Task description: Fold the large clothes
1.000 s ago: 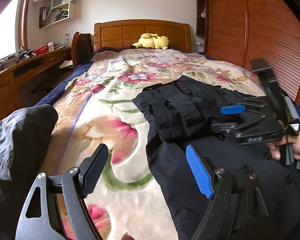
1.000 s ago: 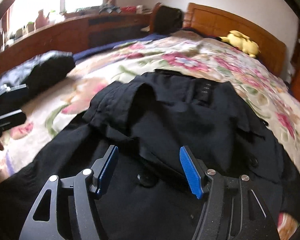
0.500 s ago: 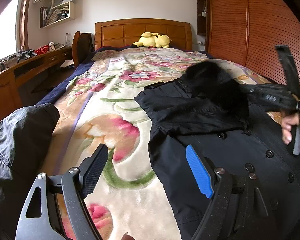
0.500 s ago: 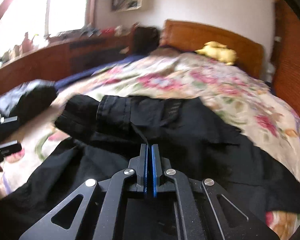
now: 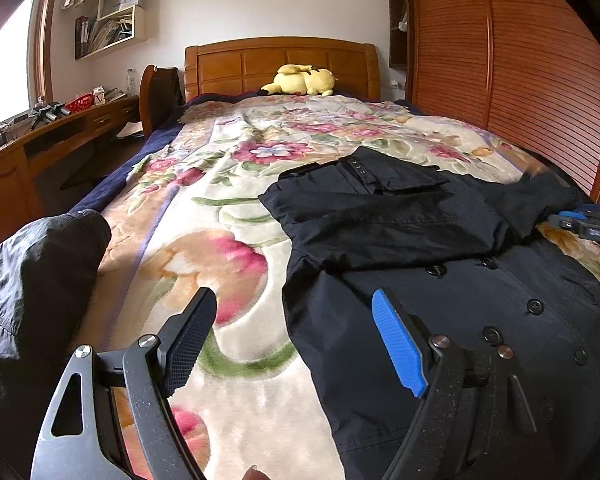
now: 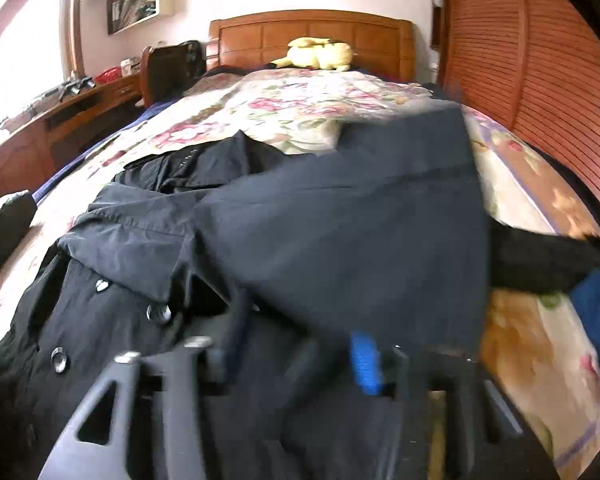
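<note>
A big black coat lay on the bed, over the flowery blanket. In the left wrist view it filled the lower right of the frame. Its collar end pointed toward the wooden headboard at the top middle. A row of dark buttons ran down its front at the lower right. One sleeve stretched out to the right side of the frame.

The left gripper sat at the bottom of that view. Its jaws stood wide apart and held nothing. The black pad was over the blanket, and the blue pad was over the edge of the coat.

The right gripper sat at the bottom middle of the right wrist view. It was blurry. Its jaws looked apart, with a flap of the coat draped in front of them. I could not tell if they touched the cloth. In the left wrist view this gripper showed at the far right edge, just beside the sleeve.

A yellow stuffed toy lay by the headboard at the top middle. Another dark bundle of cloth sat at the left edge of the frame. A wooden desk stood at the upper left, and a wooden wardrobe filled the upper right.
</note>
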`<state>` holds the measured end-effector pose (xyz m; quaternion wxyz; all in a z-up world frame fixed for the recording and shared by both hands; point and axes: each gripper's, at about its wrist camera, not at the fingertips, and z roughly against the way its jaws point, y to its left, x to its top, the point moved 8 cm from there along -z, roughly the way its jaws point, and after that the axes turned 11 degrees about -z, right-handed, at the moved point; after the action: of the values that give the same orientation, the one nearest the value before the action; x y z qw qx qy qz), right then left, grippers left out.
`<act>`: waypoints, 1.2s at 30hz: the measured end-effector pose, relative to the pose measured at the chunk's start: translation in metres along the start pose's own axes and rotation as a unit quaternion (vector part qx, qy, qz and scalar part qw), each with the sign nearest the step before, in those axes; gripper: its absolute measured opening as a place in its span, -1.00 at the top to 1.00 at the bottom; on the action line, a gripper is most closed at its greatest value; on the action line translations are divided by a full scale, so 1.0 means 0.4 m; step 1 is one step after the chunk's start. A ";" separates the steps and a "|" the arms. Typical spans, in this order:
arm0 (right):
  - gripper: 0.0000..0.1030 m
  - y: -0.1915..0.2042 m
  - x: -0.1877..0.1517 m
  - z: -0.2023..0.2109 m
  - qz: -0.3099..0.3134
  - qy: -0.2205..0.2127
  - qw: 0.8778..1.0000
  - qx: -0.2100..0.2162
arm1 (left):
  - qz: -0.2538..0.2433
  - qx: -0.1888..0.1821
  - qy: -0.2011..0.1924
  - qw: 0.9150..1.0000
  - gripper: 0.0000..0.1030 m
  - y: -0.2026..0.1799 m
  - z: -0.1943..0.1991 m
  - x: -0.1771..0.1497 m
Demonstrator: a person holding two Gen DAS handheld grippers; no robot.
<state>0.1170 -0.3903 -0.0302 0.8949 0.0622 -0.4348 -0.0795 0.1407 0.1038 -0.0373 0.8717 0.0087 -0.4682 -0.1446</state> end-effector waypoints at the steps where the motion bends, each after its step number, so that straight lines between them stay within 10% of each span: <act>1: -0.24 -0.021 -0.004 0.014 -0.003 -0.002 1.000 0.000 | -0.001 0.000 -0.001 1.000 -0.57 -0.003 0.001 0.001; 20: -0.26 0.090 -0.030 -0.078 0.059 0.001 0.998 -0.022 | 0.010 0.007 0.006 1.000 -0.57 -0.002 -0.026 0.008; 36: -0.26 0.087 -0.088 -0.121 0.068 0.002 0.998 0.006 | -0.009 0.020 0.081 0.996 -0.57 0.072 -0.248 0.070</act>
<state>0.1369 -0.3473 -0.0805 0.8989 0.0375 -0.4362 -0.0158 0.2433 0.1124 -0.0659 0.9049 0.0424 -0.3990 -0.1421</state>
